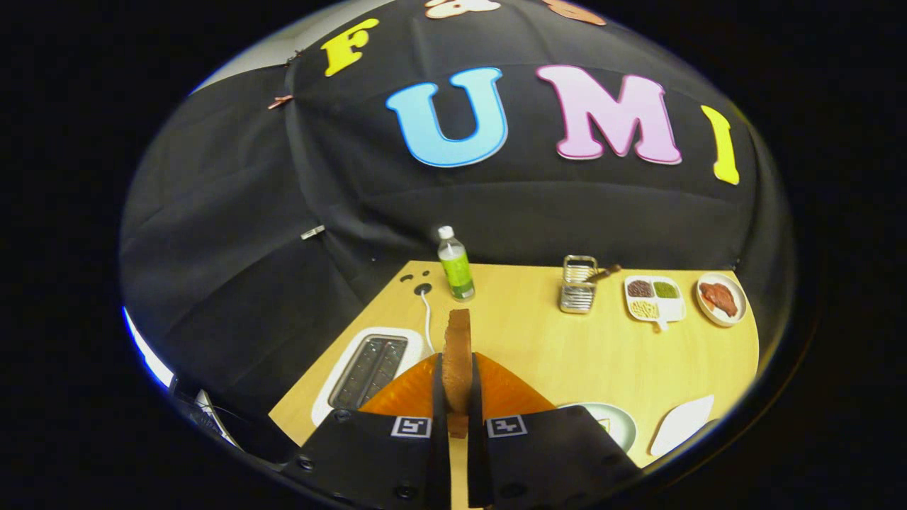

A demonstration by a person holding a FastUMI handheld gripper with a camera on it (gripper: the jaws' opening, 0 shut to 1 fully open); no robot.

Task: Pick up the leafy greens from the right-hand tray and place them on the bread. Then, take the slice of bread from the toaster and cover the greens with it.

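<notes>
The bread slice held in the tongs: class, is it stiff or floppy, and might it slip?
Likely stiff: the bread slice stands on edge above the tongs without drooping. Probably light and crumbly; both fingers press its faces, so slipping seems unlikely.

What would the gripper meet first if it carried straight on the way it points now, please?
The gripper, shut on the bread slice, points toward the green-labelled bottle at the far table edge. That looks first in line, though the gripper seems raised, so it might pass over.

The gripper (457,397) is raised above the table, its jaws pressed narrowly on an upright bread slice (458,354).
</notes>
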